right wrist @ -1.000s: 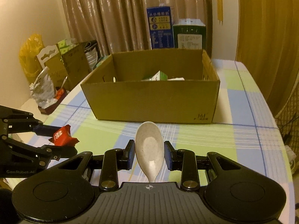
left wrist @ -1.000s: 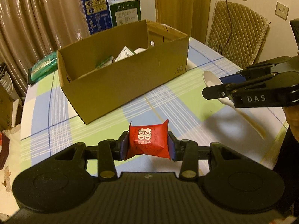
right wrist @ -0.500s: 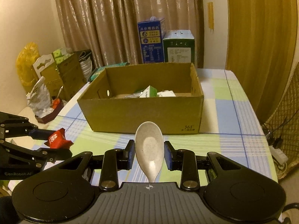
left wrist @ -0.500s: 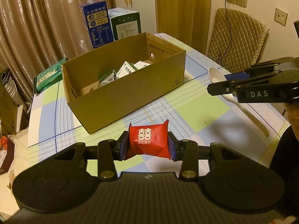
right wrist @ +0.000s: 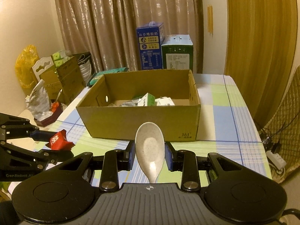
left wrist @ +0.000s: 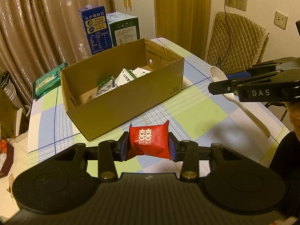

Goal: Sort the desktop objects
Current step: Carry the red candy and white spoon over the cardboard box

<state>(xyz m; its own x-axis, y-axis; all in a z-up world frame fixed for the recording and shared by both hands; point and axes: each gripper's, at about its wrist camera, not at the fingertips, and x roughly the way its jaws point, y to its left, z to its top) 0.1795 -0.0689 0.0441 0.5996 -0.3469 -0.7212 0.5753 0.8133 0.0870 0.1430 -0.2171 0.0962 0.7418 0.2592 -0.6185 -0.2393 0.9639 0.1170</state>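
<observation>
Both grippers loaded, both held up off the table (left wrist: 196,112), short of the box (left wrist: 131,101).

Left gripper (left wrist: 149,147): jaws closed to packet width, clamping the red packet (left wrist: 149,140) by its two sides. Printed face points at the camera, so the grip is across the soft body, not the crimped ends. It looks pillow-shaped and slightly crumpled, with a white double-happiness mark plus small characters under it. In the right view the same packet (right wrist: 58,139) sits between the left gripper's fingers, above the cloth, near the box's near-left corner.

Right gripper (right wrist: 149,158): jaws part-closed on the spoon (right wrist: 149,148) at the bowl/neck, bowl pointing forward and up, handle running back under the camera. Pinching the widest part probably stops it swivelling. The spoon is off-white, speckled and glossy, likely ceramic or melamine, so slippery. The left view shows the spoon (left wrist: 217,75) angled, handle trailing down toward the person and clear of the table.

The box is cardboard, open-topped, already holding a few small cartons and a foil pack. Both items look bound for it: carry phase, drop not yet done. The near wall is tall, so each load needs to clear the rim.

Behind the box: a blue carton (right wrist: 150,48), a green carton (right wrist: 177,53), and curtains.
</observation>
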